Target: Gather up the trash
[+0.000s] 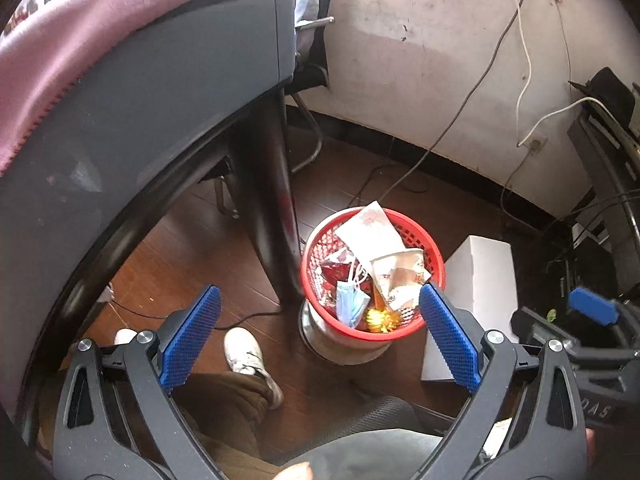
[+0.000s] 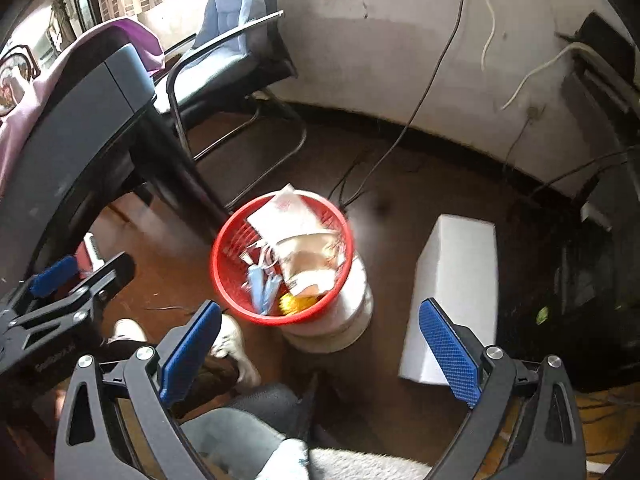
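Red basket (image 1: 373,272) of trash, perched on a white bucket (image 1: 344,344) on the floor beside the bench leg (image 1: 272,200), within seated reach. Left hand-held gripper (image 1: 320,344) and right hand-held gripper (image 2: 320,350) hover above, both wide and empty, apparently having nothing to deposit.

I see a red mesh basket (image 1: 316,248) holding a blue mask (image 1: 350,300); beside it, a white box (image 1: 480,280) on the brown floor (image 1: 192,256).
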Demonstrator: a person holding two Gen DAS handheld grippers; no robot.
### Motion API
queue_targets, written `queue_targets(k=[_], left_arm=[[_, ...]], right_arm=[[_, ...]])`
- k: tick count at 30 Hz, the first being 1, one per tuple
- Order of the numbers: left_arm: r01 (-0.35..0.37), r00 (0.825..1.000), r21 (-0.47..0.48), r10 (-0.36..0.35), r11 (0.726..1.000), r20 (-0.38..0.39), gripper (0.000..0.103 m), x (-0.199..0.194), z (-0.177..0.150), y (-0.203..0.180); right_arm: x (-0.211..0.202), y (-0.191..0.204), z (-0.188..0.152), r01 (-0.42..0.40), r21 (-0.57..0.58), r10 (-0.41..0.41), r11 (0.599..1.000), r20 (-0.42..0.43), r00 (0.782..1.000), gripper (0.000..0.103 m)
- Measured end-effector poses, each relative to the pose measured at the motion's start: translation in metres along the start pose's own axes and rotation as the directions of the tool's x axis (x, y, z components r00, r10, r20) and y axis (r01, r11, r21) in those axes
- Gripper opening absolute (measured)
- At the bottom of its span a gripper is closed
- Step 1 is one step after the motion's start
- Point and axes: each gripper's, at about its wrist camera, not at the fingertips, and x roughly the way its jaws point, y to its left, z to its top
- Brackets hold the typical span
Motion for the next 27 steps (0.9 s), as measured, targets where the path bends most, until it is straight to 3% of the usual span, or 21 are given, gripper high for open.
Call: queue_targets(k=[10, 27], left_arm=[[-0.034, 0.999, 0.023, 0.034, 0.999, 0.017, 0.095, -0.0067, -0.0046, -0.0002], [-0.034, 0.999, 0.014, 0.034, 0.999, -0.012, 0.096, 0.0006, -0.0032, -0.0008]], right_arm=[[-0.0046, 0.0054, -0.0027, 0.004, -0.062, -0.003, 0.998, 0.005, 1.0, 0.097], [-0.007, 0.0065, -0.0027, -0.018, -0.054, 0.02, 0.998, 0.034, 0.999, 0.097]])
